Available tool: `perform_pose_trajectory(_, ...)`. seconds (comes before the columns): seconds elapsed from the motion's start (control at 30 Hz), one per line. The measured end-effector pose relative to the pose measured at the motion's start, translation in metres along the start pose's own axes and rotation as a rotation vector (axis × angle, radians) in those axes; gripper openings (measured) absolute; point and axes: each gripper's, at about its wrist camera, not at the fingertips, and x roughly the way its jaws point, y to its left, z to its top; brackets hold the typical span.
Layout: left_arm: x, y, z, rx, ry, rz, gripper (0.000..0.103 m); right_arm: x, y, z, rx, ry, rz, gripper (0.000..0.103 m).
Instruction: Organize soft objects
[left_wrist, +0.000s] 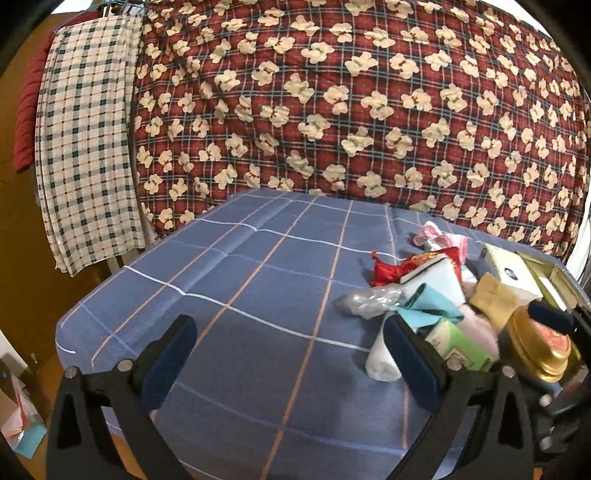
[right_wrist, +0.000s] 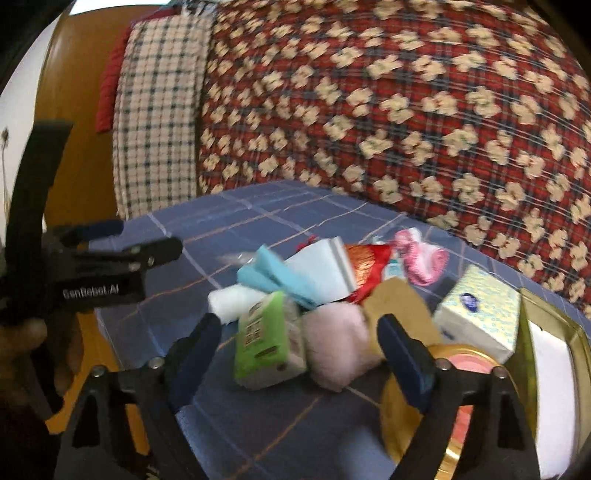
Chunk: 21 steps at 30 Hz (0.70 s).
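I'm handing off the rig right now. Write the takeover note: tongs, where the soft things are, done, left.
Left tongs: open, empty, over bare blue cloth, left of the pile.
Right tongs: open, holding nothing, aimed at the pink pouch and green tissue pack.
Pile sits jumbled on the cloth: white roll, teal cloth, red pouch, tissue box, gold tin beside them.
Done: nothing visibly sorted.
Left: pick out and arrange every soft item.

Both claws (left_wrist: 291, 354) (right_wrist: 301, 345) agape, empty.
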Motion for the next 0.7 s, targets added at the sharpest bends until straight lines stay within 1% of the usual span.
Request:
perform_pose_trajectory(0.2,0.005,0.007,-0.002,-0.016,0.011,0.006,0.102,0.022,0.007,-0.003,-0.031,0.041,0.006,0.086)
perform_pose_trajectory(0.27,0.006,0.008,-0.002,-0.017,0.015,0.003,0.102,0.032,0.008,-0.004,-0.042,0.068,-0.009,0.086)
perform_pose_trajectory(0.33,0.008,0.009,-0.003,-0.015,0.021,-0.002,0.102,0.038,0.01,-0.003,-0.047,0.095,0.001,0.083)
perform_pose_trajectory(0.37,0.009,0.008,-0.003,-0.014,0.026,-0.002,0.102,0.039,0.012,-0.002,-0.056,0.092,0.006,0.081)
perform_pose_trajectory(0.4,0.01,0.008,-0.004,-0.013,0.029,-0.003,0.102,0.041,0.014,-0.002,-0.067,0.108,0.0,0.081)
perform_pose_trajectory(0.43,0.012,0.008,-0.004,-0.014,0.034,-0.006,0.102,0.047,0.016,-0.002,-0.075,0.142,-0.006,0.08)
perform_pose_trajectory(0.5,0.012,0.006,-0.006,-0.01,0.04,-0.01,0.102,0.055,0.018,-0.003,-0.094,0.188,-0.005,0.064)
perform_pose_trajectory(0.53,0.014,0.006,-0.007,-0.007,0.042,-0.009,0.102,0.056,0.02,-0.004,-0.102,0.196,-0.006,0.062)
perform_pose_trajectory(0.57,0.014,0.005,-0.008,-0.005,0.044,-0.01,0.102,0.055,0.021,-0.004,-0.112,0.188,-0.009,0.052)
perform_pose_trajectory(0.63,0.017,0.003,-0.011,-0.005,0.05,-0.012,0.101,0.052,0.02,-0.004,-0.11,0.166,-0.001,0.051)
perform_pose_trajectory(0.7,0.019,0.001,-0.013,-0.004,0.059,-0.016,0.097,0.047,0.013,-0.004,-0.069,0.13,0.008,0.05)
